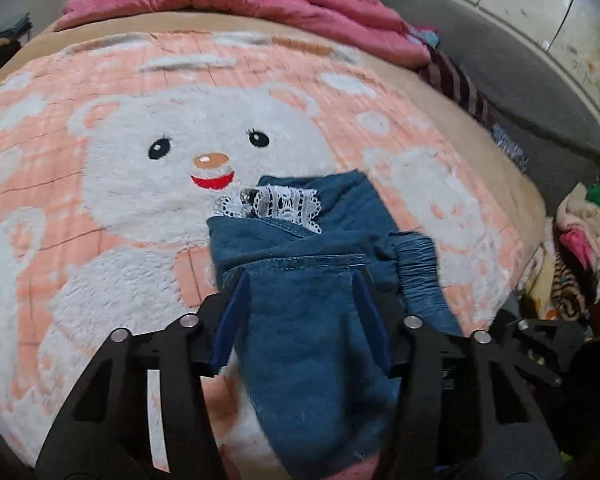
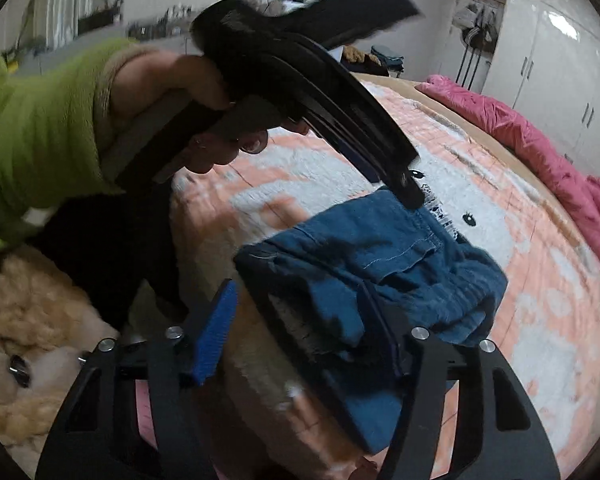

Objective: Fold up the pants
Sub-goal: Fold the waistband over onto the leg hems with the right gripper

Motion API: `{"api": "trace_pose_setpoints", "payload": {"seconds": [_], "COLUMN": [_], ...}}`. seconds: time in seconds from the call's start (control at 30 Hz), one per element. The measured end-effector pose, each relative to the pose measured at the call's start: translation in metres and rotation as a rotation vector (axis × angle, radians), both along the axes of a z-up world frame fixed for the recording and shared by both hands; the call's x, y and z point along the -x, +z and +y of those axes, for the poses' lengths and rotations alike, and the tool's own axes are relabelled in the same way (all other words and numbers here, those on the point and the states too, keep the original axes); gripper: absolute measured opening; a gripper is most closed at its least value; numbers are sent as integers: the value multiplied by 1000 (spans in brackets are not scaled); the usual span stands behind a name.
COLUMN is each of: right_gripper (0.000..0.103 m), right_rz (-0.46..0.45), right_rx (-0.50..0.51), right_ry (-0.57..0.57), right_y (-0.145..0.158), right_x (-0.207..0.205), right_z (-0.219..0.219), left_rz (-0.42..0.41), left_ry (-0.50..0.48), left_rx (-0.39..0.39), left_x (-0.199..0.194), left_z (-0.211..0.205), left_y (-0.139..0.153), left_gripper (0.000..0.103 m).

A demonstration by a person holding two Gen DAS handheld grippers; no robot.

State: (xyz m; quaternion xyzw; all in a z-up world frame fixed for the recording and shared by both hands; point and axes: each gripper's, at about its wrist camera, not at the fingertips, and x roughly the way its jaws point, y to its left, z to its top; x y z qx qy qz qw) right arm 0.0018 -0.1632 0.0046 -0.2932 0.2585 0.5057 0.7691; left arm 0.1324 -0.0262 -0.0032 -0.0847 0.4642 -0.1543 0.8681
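Left gripper [image 1: 302, 280] spread around folded pants [image 1: 312, 320] – right gripper [image 2: 300, 300] open too

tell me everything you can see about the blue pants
The blue pants are denim-like, small, bunched into a rough partial fold on the bear blanket. White lace trim shows at the far end, a gathered elastic waistband along one side, and a stitched pocket edge on top. Cloth lies between the fingers of the left gripper and the right gripper, both spread wide.
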Motion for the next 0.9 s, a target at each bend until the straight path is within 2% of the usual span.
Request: {"api": "trace_pose_setpoints", "payload": {"seconds": [0.1, 0.17, 0.23, 0.3, 0.33, 0.43, 0.6, 0.77, 0.9], "right_gripper": [56, 38, 17, 11, 1, 2, 2, 3, 10], "right_rz": [-82, -97, -60, -27, -9, -33, -4, 62, 112], "right_rx": [72, 149, 151, 126, 116, 142, 159, 130, 106], "right_ry": [5, -2, 23, 68, 99, 124, 89, 27, -27], "right_y": [-9, -20, -24, -20, -17, -22, -41, -49, -50], "right_x": [-5, -12, -13, -9, -5, 6, 4, -3, -5], "right_z": [14, 18, 17, 8, 1, -12, -11, -11, -14], "left_rz": [27, 37, 41, 46, 48, 48, 43, 35, 31], "left_ry": [9, 15, 15, 16, 15, 13, 20, 18, 22], "left_rx": [-43, -48, -53, -52, -48, -51, -47, -55, -47], "left_x": [-12, -17, -19, -20, -20, -20, -22, -21, -21], "left_z": [-4, -4, -4, -4, -4, -4, -5, -7, -6], "left_y": [-14, -20, -23, -26, -27, -30, -33, -33, -34], "left_gripper": [44, 44, 45, 45, 45, 45, 47, 47, 48]}}
